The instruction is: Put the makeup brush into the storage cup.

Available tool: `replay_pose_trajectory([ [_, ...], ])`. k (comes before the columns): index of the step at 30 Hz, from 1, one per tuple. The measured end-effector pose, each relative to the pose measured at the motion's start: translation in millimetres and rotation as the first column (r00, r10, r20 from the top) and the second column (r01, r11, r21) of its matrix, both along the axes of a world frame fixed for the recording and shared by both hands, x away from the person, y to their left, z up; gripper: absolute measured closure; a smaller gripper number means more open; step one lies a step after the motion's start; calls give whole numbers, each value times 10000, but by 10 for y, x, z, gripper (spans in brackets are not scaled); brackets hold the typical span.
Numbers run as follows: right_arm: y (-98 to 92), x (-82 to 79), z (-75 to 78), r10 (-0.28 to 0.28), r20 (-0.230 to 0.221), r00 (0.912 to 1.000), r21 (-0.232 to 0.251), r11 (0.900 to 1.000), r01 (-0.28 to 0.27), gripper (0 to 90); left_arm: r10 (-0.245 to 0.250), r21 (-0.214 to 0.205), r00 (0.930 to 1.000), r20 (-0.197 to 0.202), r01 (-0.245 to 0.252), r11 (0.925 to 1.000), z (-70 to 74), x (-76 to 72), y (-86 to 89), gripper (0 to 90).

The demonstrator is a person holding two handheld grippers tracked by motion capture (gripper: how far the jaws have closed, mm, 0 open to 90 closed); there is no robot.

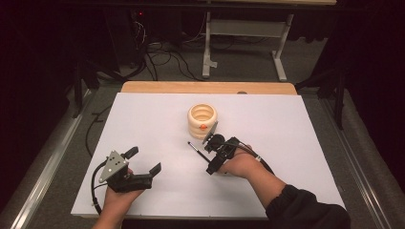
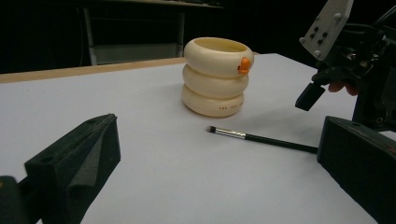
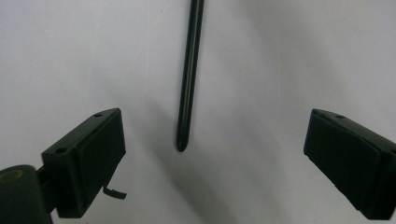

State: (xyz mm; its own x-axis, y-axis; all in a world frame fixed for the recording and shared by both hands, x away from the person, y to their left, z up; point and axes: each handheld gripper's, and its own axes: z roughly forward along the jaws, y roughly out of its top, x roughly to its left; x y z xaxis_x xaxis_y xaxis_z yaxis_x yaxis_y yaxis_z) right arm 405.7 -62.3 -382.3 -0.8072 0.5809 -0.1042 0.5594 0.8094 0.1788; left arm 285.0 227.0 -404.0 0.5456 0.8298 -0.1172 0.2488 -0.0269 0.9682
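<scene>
Thin black makeup brush with silver ferrule (image 2: 261, 137) lies flat on the white worktop (image 1: 143, 119), bristle end toward 10 o'clock in the high view, just beside the cream three-ring stacked holder with an orange knob (image 1: 202, 120), at its 6 o'clock, not touching.

Right tongs (image 3: 215, 154) are spread wide and straddle the handle tip; both pads are clear of the brush, nothing pinched.

Left tongs (image 1: 143, 161) are spread, empty, resting low at 8 o'clock of the worktop, well apart from the brush.

Holder stands upright near worktop centre.
</scene>
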Motion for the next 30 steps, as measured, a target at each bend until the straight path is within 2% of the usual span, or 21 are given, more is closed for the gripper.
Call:
replay_pose_trajectory([
  [4, 24, 7, 11, 43, 88, 10000, 21, 10000, -43, 146, 5, -3, 10000, -26, -5, 10000, 0, 1, 5, 2],
  [8, 41, 14, 25, 17, -18, 10000, 100, 9999, -17, 197, -2, -3, 10000, -23, 2, 10000, -1, 3, 6, 2],
  [9, 50, 7, 26, 75, -103, 9999, 168, 9998, -73, 254, -5, -5, 10000, -23, 5, 10000, -1, 4, 6, 2],
  [11, 53, 6, 24, 124, -47, 9999, 179, 9998, -123, 274, -12, -4, 10000, -25, 12, 10000, -2, 5, 6, 2],
  [12, 63, 1, 20, 222, -83, 9997, 176, 9996, -221, 343, -14, 0, 10000, -32, 14, 10000, -3, 6, 6, 2],
  [19, 91, -4, -4, 453, -348, 9984, 199, 9988, -446, 583, -10, -23, 10000, -35, 10, 10000, -5, 5, 3, 2],
  [20, 91, -4, -4, 453, -348, 9984, 199, 9988, -446, 583, -10, -23, 10000, -35, 10, 10000, -5, 5, 3, 2],
  [21, 96, 4, -17, 515, -477, 9975, 213, 9985, -506, 635, -24, 2, 10000, -38, 24, 10000, -5, 6, 5, 2],
  [30, 132, 41, -74, 418, -737, 9964, -22, 9991, -421, 752, 1, -66, 10000, -14, -1, 10000, -7, 12, 3, 2],
])
